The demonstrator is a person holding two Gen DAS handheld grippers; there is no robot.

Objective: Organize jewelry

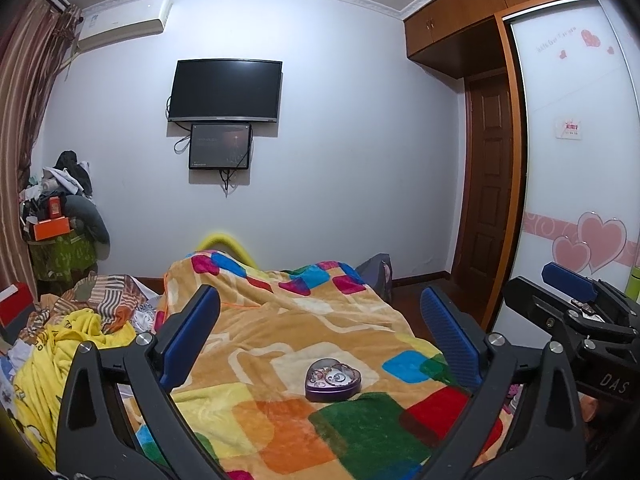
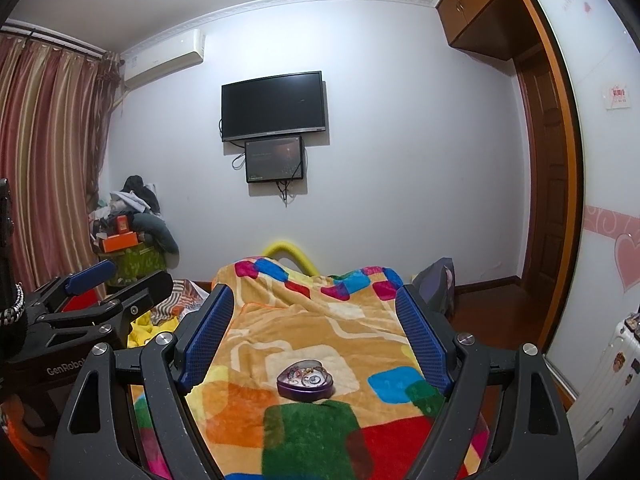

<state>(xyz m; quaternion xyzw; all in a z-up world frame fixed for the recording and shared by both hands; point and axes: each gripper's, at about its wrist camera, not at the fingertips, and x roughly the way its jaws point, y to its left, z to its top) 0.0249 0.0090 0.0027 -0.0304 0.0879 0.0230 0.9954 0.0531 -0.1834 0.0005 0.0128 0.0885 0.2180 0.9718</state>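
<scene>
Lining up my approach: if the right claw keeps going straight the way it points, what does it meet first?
Probably the bed blanket beyond the purple heart-shaped tin, which sits low between the open right claw fingers; depth is unclear.

You have one purple heart-shaped tin (image 1: 333, 380) at 6 o'clock in both wrist views; the jewelry (image 1: 332, 373) in it is too tangled to count. One patchwork blanket (image 1: 304, 328) lies beneath it. Screens on the wall at 12 o'clock: two, a large TV (image 1: 225, 91) and a smaller monitor (image 1: 220, 146) below. One air conditioner (image 1: 124, 20) at 11 o'clock. Grippers: two, left gripper (image 1: 320, 336) and right gripper (image 2: 314, 344), each with two blue pads spread apart.
</scene>
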